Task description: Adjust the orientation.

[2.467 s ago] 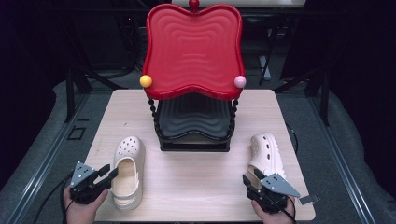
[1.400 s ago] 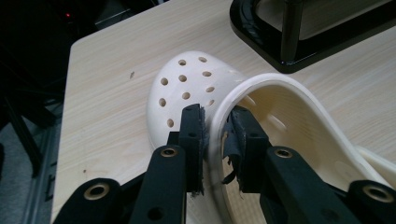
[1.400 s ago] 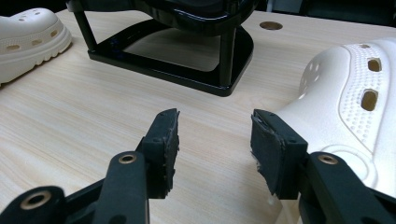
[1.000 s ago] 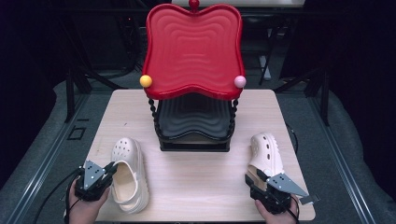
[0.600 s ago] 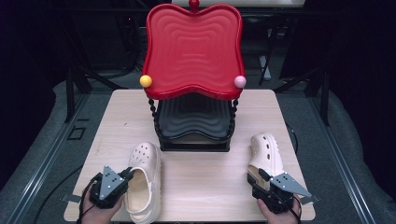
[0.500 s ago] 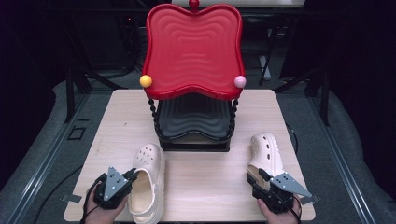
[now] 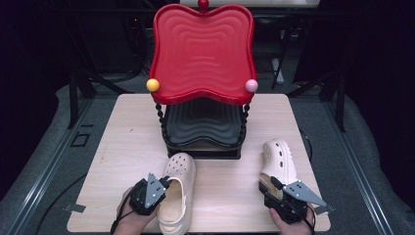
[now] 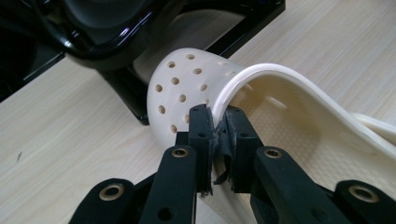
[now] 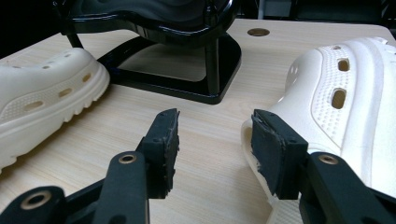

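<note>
Left clog (image 7: 177,193) now nearer rack (image 7: 203,134)

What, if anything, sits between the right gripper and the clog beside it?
Nothing visible. The right gripper has its jaws open over bare table, with the right clog against the outer side of one jaw, not between them. The other clog is clamped in the left gripper.

Bare table (image 7: 225,188) lies open between the left clog (image 7: 177,191) and the right clog (image 7: 277,159). Behind that gap the black stand (image 7: 203,147) with its red tray (image 7: 203,54) blocks the middle. The left clog's toe sits just beside the stand's base.
</note>
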`<state>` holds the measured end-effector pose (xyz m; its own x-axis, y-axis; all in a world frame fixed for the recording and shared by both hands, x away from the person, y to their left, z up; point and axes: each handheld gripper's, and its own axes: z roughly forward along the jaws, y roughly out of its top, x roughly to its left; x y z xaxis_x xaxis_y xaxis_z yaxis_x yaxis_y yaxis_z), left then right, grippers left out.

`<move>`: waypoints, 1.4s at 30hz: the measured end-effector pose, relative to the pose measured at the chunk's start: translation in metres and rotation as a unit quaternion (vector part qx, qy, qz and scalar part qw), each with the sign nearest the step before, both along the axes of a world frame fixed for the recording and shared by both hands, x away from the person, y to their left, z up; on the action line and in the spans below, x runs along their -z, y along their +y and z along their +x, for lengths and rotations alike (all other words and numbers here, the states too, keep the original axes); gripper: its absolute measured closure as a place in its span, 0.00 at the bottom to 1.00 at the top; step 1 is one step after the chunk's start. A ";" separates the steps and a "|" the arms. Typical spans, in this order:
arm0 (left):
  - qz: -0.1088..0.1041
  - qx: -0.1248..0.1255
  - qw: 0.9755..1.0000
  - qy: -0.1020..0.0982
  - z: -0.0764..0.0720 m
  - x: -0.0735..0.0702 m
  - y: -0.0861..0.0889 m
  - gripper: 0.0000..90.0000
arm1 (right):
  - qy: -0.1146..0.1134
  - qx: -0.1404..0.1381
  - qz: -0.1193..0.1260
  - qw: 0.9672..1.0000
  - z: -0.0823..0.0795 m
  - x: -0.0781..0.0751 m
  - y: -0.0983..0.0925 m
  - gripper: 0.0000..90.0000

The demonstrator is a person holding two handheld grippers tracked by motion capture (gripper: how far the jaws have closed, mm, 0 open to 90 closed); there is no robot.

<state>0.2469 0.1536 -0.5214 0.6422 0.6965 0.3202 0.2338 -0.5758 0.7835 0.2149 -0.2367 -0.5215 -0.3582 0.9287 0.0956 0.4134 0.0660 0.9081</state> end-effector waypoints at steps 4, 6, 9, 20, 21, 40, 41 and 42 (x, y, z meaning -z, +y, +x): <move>-0.004 0.006 1.000 -0.001 0.004 0.002 -0.012 0.92 | 0.001 -0.004 -0.003 1.000 0.001 0.001 0.001 0.57; -0.007 0.010 1.000 0.005 0.007 0.003 -0.017 0.91 | -0.001 -0.004 0.000 1.000 0.001 0.002 0.001 0.57; -0.010 0.010 1.000 0.004 0.008 0.004 -0.021 0.88 | 0.000 -0.004 0.000 1.000 0.002 0.002 0.002 0.57; -0.090 0.015 0.995 0.045 0.005 0.001 0.010 0.69 | -0.002 -0.005 -0.007 1.000 -0.001 -0.002 0.000 0.57; -0.093 0.014 0.994 0.048 0.003 0.001 0.015 0.68 | -0.001 -0.005 -0.013 1.000 -0.001 -0.002 0.001 0.57; -0.191 -0.074 0.974 0.095 -0.005 0.008 0.096 0.66 | 0.031 0.068 -0.098 0.992 0.008 -0.012 -0.040 0.95; -0.192 -0.078 0.974 0.097 -0.004 0.010 0.098 0.66 | 0.034 0.071 -0.095 0.992 0.010 -0.010 -0.042 0.97; -0.194 -0.080 0.973 0.098 -0.004 0.011 0.099 0.66 | 0.033 0.068 -0.082 0.994 0.010 -0.010 -0.045 0.97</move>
<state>0.2433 0.2524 -0.5320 0.5376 0.8366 -0.1050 0.4632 -0.1890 0.8659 0.2251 -0.2818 -0.5118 -0.2269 0.9731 -0.0411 0.4868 0.1498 0.8606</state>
